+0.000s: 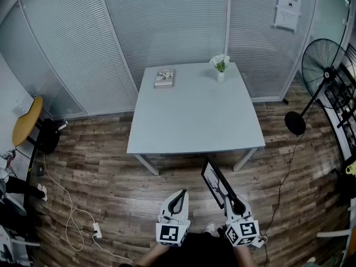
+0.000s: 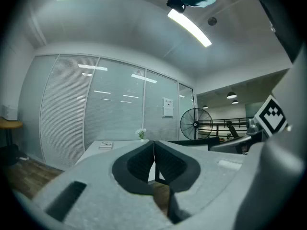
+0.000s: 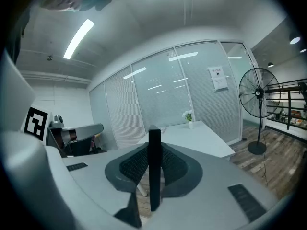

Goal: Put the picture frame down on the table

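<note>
Picture frame [image 1: 216,183] in thin black moulding, rectangular, with a pale sheet inside that bears a dark, sketchy drawing I cannot make out. It stands on edge in the air over the wooden floor [image 1: 100,171], just short of the near side of the table [image 1: 194,115] and not touching it, its face showing toward the left. The right gripper [image 1: 232,202] holds it: seen along the jaws, the frame's black edge rises upright between the two ribbed pads [image 3: 134,164], which press on it from either side. The left gripper [image 1: 179,194] hangs just to its left, jaws together with nothing between them.

On the table's far side lie a small book [image 1: 164,77] at the left and a white vase of white flowers [image 1: 221,71] at the right. A white notice [image 1: 287,9] hangs on the glass wall [image 1: 167,21] at far right; its print is too small to read. Each gripper's cube [image 1: 171,232] shows black-and-white square markers, no words.
</note>
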Tool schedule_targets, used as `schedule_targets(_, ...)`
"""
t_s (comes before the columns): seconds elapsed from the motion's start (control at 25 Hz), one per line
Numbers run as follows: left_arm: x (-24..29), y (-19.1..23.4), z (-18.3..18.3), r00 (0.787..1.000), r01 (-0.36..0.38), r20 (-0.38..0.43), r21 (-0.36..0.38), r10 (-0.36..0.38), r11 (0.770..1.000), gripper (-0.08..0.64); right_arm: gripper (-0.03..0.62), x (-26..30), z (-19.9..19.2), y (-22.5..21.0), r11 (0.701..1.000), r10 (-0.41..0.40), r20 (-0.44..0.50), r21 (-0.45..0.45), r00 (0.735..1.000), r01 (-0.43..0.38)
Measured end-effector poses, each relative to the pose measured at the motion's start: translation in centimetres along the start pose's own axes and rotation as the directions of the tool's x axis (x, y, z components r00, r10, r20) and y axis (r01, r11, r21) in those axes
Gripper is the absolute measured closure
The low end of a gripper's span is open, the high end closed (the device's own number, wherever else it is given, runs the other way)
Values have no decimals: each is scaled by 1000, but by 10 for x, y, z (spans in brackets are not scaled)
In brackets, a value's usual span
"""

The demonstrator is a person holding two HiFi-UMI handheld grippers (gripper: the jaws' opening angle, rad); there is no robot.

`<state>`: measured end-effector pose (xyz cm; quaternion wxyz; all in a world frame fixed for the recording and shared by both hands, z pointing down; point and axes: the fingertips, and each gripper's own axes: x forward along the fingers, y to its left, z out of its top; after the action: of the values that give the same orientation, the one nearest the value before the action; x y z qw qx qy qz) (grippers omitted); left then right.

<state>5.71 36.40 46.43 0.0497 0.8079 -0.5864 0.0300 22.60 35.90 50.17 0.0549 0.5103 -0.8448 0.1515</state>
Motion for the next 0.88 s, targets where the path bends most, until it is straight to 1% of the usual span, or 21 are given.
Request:
schedule_targets(0.12, 2, -1, 1, 999, 6, 51, 43, -8, 999, 544, 518, -2, 2, 0, 1000, -1, 3, 0, 1000, 1)
schedule_targets(0.36, 1, -1, 0, 1000, 15, 20, 10, -15, 1000, 544, 518, -1, -1, 2, 1000, -1, -9, 18, 1000, 1)
schedule_targets(0.52, -2, 1, -1, 999, 23, 34, 20, -24, 1000, 544, 518, -3, -3, 3, 999, -14, -11, 29, 1000, 14)
schedule_targets(0.6, -4, 4, -2, 999, 25, 29, 12, -26, 1000, 543, 518, -1, -3, 7, 999, -15, -10, 31, 1000, 15)
schedule_targets(0.76, -6, 14, -2, 998, 40, 41, 18, -40, 999, 545, 518, 4, -1, 18, 999, -16, -10, 31, 1000, 16)
schedule_targets(0.88, -9, 24, -3, 999, 38, 21, 0, -38, 999, 544, 518, 9, -2, 28, 999, -20, -11, 34, 1000, 20)
